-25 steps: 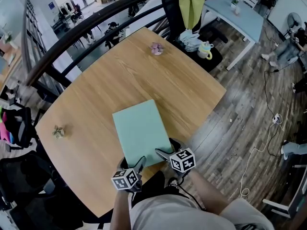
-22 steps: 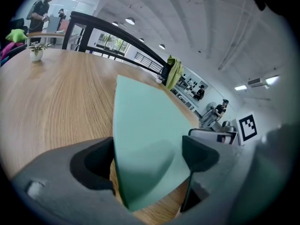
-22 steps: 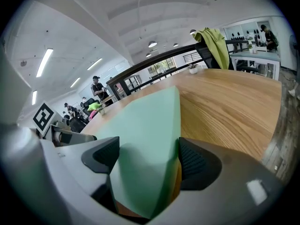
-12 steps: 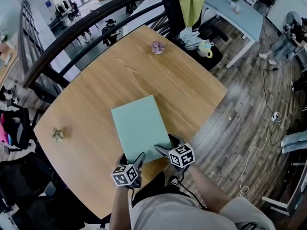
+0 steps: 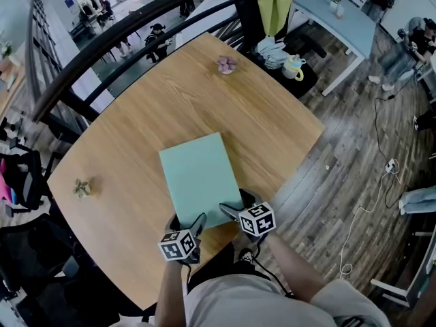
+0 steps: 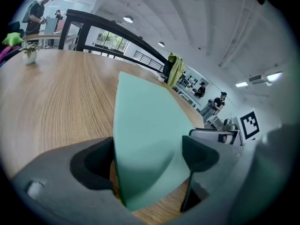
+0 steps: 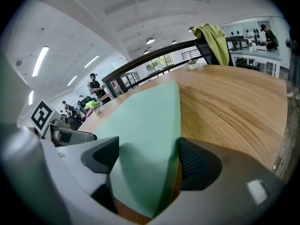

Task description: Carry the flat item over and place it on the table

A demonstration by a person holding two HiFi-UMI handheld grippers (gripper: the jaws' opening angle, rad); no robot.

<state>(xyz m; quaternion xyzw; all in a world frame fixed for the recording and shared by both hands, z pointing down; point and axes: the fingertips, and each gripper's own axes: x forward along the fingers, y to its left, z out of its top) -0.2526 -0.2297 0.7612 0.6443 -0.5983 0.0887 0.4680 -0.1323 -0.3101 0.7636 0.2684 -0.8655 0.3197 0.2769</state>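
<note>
A: Grip on the near edge: how is it shared?
B: The mint-green board (image 5: 197,179) is clamped by the left tongs (image 5: 189,221) and the right tongs (image 5: 236,205), one near each corner, so it is kept level.
A: And beyond?
B: It is spread over the tabletop (image 5: 204,101), seemingly ready for release.

Wide bare wood on the table (image 5: 272,128) left, right and far of the mint flat item (image 5: 197,179), clamped at its near edge by left gripper (image 5: 187,225) and right gripper (image 5: 238,206). Obstacles: a small purple object (image 5: 226,64) far, a small greenish object (image 5: 82,187) left, a dark railing (image 5: 102,43) beyond
</note>
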